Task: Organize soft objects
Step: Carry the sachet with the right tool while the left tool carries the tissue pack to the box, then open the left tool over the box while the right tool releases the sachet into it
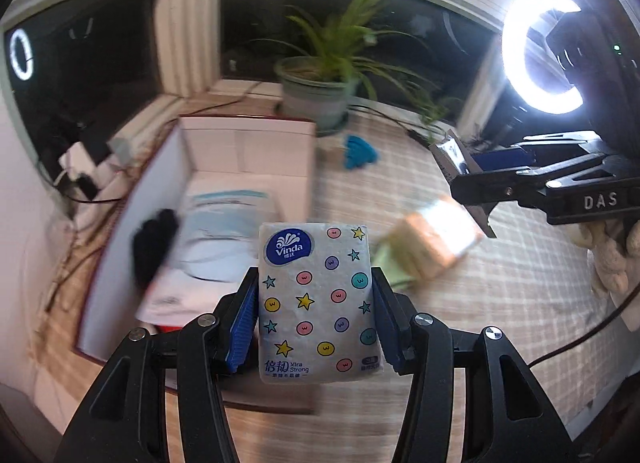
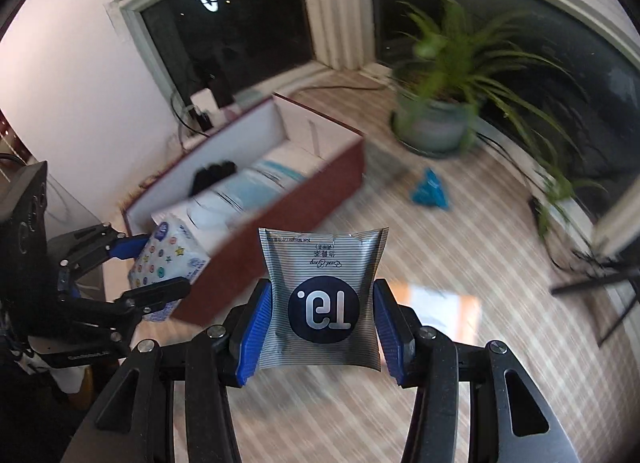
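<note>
Currently left tool clamps tissue pack, right tool clamps foil sachet; edge-only grips risk slipping before box.

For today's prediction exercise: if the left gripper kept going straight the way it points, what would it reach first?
Probably the open box, near its packed white-and-blue contents; depth is uncertain, and the left gripper is carrying the tissue pack.

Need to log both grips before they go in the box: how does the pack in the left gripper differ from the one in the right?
The tissue pack in the left gripper is white and plump, printed with coloured dots and stars, logo upright. The foil sachet in the right gripper is silver-striped and flat, its round dark logo upside down. Both are clamped by their side edges between blue pads, held up clear of the striped cloth.
</note>
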{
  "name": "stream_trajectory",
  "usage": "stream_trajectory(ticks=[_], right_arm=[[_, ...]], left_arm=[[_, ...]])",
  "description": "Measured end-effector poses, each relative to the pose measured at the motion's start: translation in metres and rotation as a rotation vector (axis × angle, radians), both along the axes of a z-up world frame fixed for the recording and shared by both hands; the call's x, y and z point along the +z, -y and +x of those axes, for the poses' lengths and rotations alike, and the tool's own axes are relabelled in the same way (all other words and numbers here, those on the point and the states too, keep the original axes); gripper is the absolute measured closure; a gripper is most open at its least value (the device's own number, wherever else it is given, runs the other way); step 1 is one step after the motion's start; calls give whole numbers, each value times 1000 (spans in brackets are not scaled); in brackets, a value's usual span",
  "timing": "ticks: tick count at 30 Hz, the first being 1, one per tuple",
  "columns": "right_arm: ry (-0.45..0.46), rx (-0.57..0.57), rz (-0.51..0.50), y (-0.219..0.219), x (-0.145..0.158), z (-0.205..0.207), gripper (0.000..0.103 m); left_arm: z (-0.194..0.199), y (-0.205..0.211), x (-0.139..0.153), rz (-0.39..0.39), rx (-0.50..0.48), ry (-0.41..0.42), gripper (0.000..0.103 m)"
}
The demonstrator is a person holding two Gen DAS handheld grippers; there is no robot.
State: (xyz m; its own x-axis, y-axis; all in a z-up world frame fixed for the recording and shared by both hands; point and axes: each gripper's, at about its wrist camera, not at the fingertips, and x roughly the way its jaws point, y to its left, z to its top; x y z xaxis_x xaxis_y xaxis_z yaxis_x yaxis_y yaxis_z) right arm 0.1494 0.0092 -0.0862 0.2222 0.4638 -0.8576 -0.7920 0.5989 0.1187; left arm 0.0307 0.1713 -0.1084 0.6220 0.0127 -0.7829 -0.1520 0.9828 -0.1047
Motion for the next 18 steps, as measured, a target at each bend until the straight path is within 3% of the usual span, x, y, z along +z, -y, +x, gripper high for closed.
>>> stream_trajectory(ticks=[12, 18], right_arm=[[-35, 68, 5, -132, -14, 8, 57], [-67, 57, -17, -165, -34, 21, 53]], left_arm=[[17, -74, -23, -18, 70, -71, 52], [27, -91, -31, -36, 91, -83, 51]])
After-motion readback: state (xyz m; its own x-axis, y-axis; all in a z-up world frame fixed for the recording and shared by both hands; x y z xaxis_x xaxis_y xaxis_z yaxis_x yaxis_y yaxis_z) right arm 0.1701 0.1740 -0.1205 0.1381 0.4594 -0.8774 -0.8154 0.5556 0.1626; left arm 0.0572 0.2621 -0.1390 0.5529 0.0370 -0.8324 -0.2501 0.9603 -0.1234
